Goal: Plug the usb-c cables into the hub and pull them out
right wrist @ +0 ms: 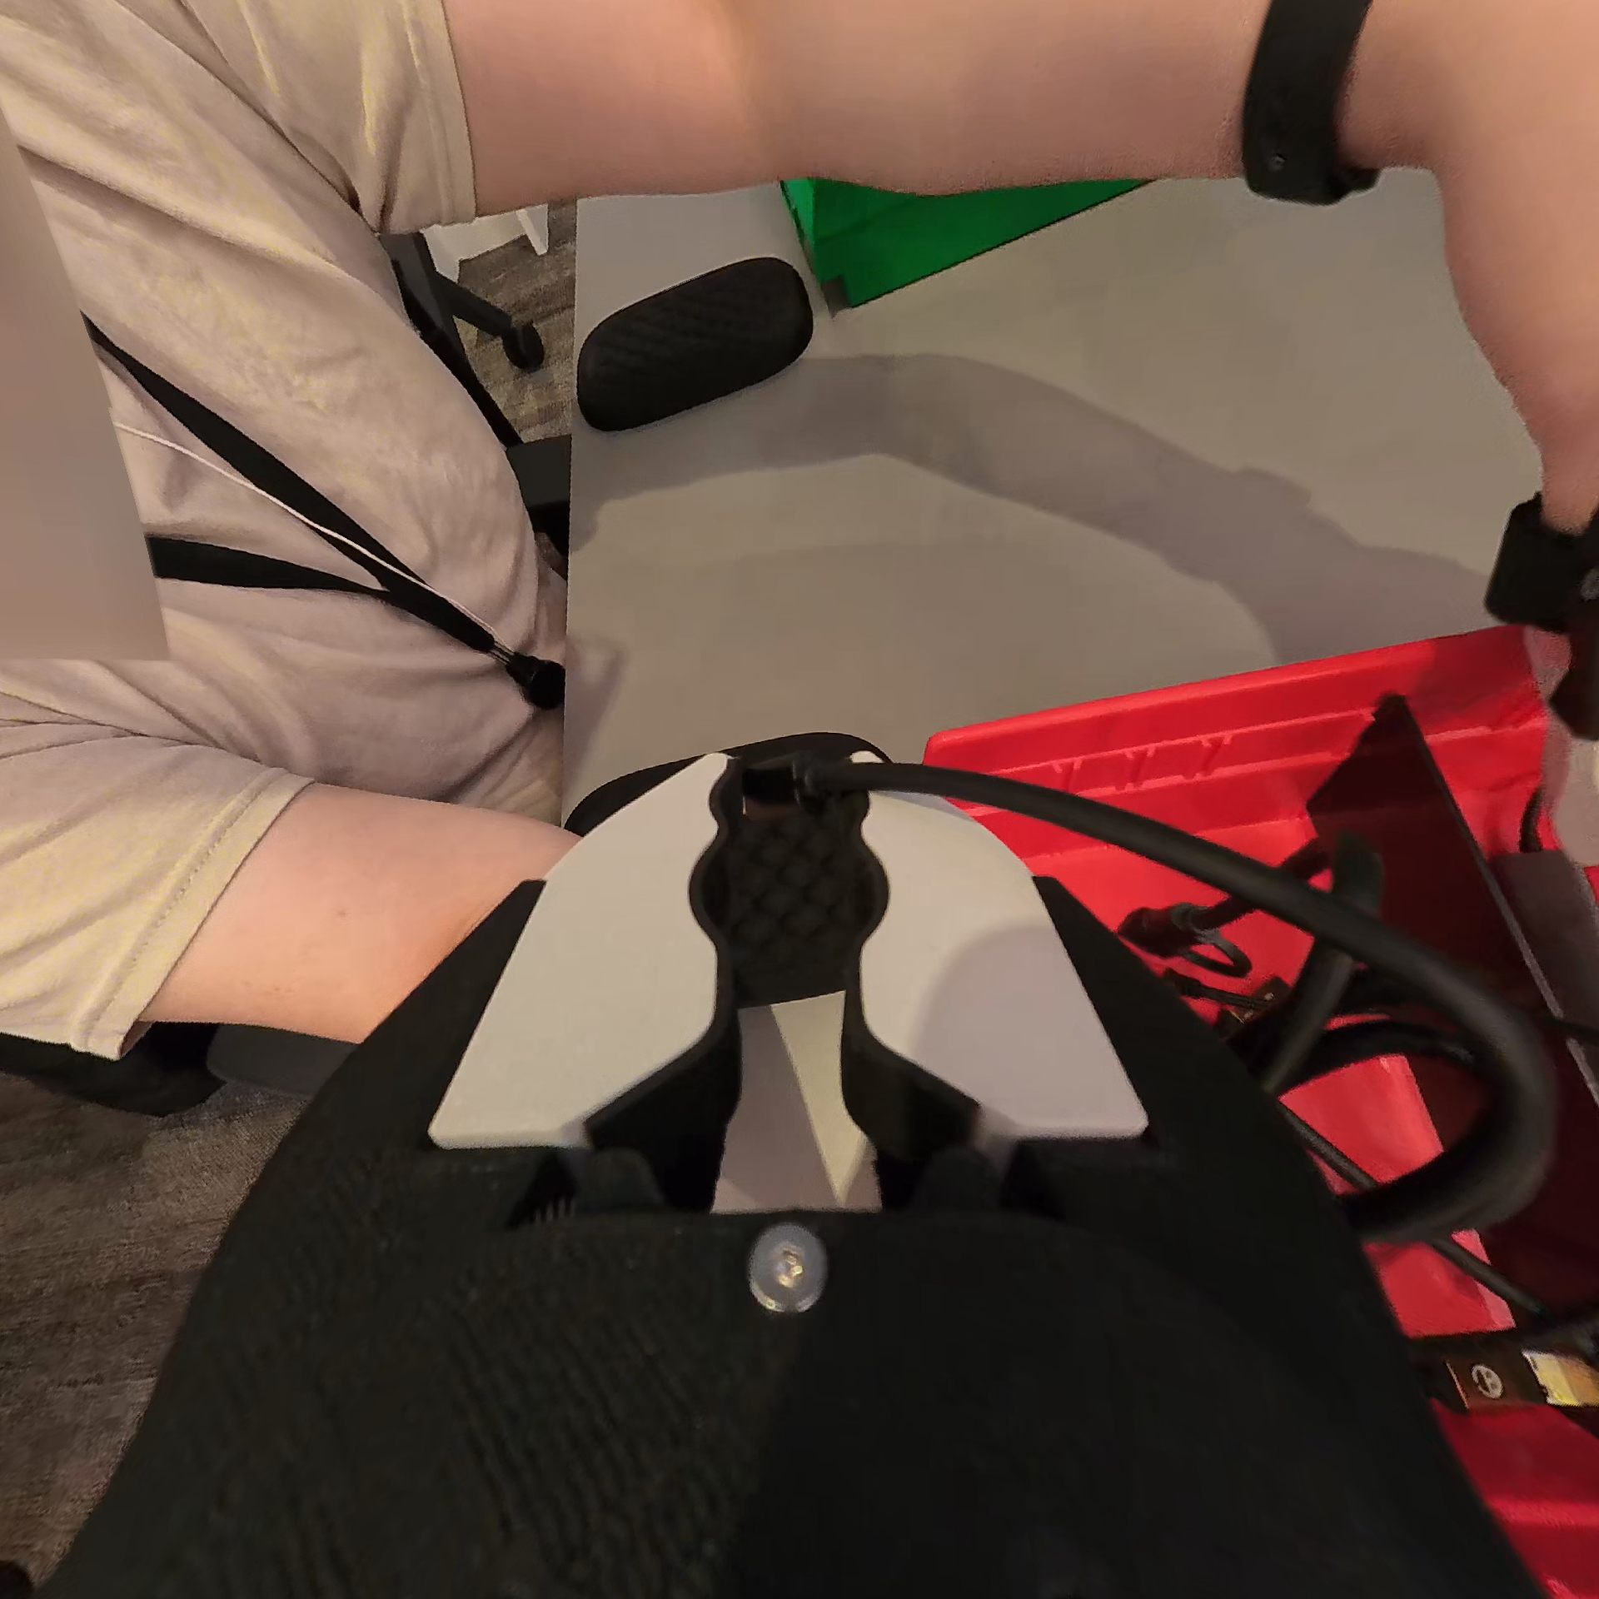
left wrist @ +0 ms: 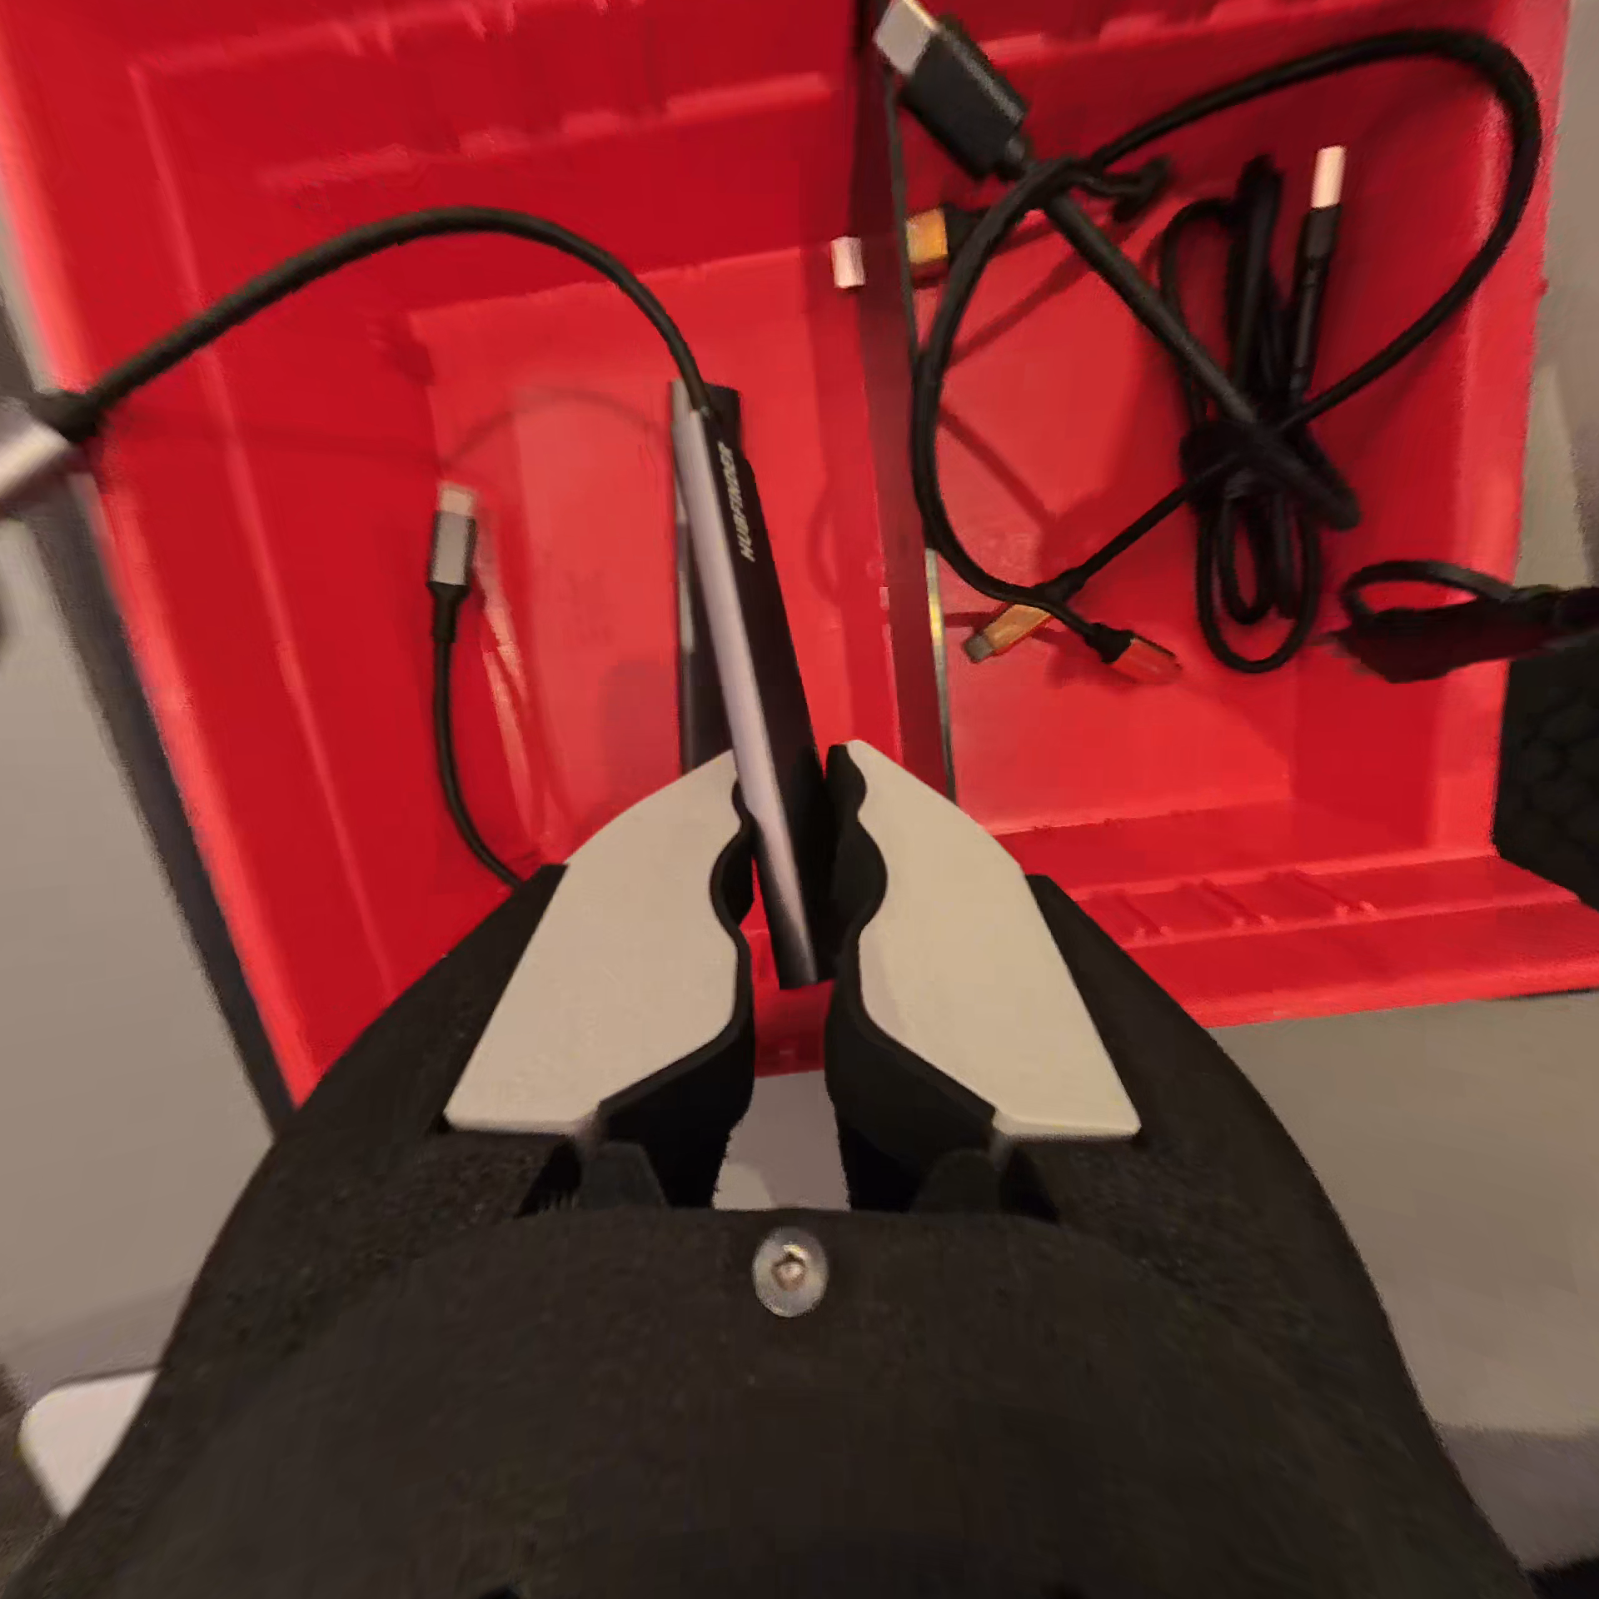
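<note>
My left gripper (left wrist: 783,783) is shut on the near end of a slim grey hub (left wrist: 735,554). It holds the hub on edge over the left compartment of a red bin (left wrist: 260,260). The hub's braided cable (left wrist: 363,242) arcs left to a grey plug (left wrist: 26,459). A loose grey usb-c plug (left wrist: 454,541) lies left of the hub. My right gripper (right wrist: 783,779) is shut on the black plug end (right wrist: 766,792) of a thick black cable (right wrist: 1211,874), which curves down into the red bin (right wrist: 1082,761).
The bin's right compartment, behind a dark divider (left wrist: 891,433), holds tangled black cables (left wrist: 1255,484) with orange (left wrist: 1142,658) and silver plugs (left wrist: 1328,177). A large usb-c plug (left wrist: 908,35) hangs at the top. A person's arm (right wrist: 865,95), a green bin (right wrist: 908,234) and a chair armrest (right wrist: 692,346) show beyond the grey table (right wrist: 1038,519). There is about 20 centimetres between the tips of the two grippers.
</note>
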{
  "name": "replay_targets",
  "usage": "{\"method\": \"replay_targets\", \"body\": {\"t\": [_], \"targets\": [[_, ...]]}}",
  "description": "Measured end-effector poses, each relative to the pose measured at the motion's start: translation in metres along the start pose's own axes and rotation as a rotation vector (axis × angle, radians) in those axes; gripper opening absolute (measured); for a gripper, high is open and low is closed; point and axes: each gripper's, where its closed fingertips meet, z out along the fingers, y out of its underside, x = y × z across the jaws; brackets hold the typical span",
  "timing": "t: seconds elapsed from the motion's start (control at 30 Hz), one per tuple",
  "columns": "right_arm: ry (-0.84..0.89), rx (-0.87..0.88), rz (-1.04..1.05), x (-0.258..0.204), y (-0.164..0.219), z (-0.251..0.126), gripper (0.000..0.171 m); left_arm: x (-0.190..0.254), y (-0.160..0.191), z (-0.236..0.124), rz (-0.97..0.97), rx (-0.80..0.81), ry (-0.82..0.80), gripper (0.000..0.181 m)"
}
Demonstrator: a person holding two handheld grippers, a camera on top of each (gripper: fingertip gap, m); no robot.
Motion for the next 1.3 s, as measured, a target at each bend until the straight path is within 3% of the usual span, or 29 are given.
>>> {"method": "replay_targets", "body": {"t": [0.1,0.23,0.5,0.67,0.87,1.03,1.2,1.3], "targets": [[-0.008,-0.001,-0.002,-0.001,0.001,0.0,0.022,0.016,0.001,0.006,0.022,-0.027,0.102,0.012],[-0.009,0.005,0.001,-0.001,0.001,-0.001,0.022,0.001,0.006,0.013,0.075,-0.13,0.014,0.013],[-0.019,0.01,0.009,0.001,0.004,-0.001,0.022,0.001,0.022,0.036,0.014,-0.32,0.132,0.021],[-0.022,0.022,0.04,0.008,0.007,-0.003,0.022,-0.007,0.011,0.025,-0.045,-0.146,0.114,0.033],[-0.012,0.027,0.036,0.011,0.005,-0.003,0.022,0.009,-0.028,-0.039,-0.139,0.3,0.14,0.055],[0.003,-0.013,0.024,0.014,0.005,0.002,0.021,0.085,-0.062,-0.121,-0.204,0.73,0.474,0.056],[0.008,-0.05,0.033,0.017,0.006,0.008,0.021,0.109,-0.071,-0.112,-0.241,0.666,0.457,0.072],[0.012,-0.067,0.031,0.017,0.007,0.01,0.021,0.105,-0.078,-0.098,-0.25,0.629,0.431,0.068]]}}
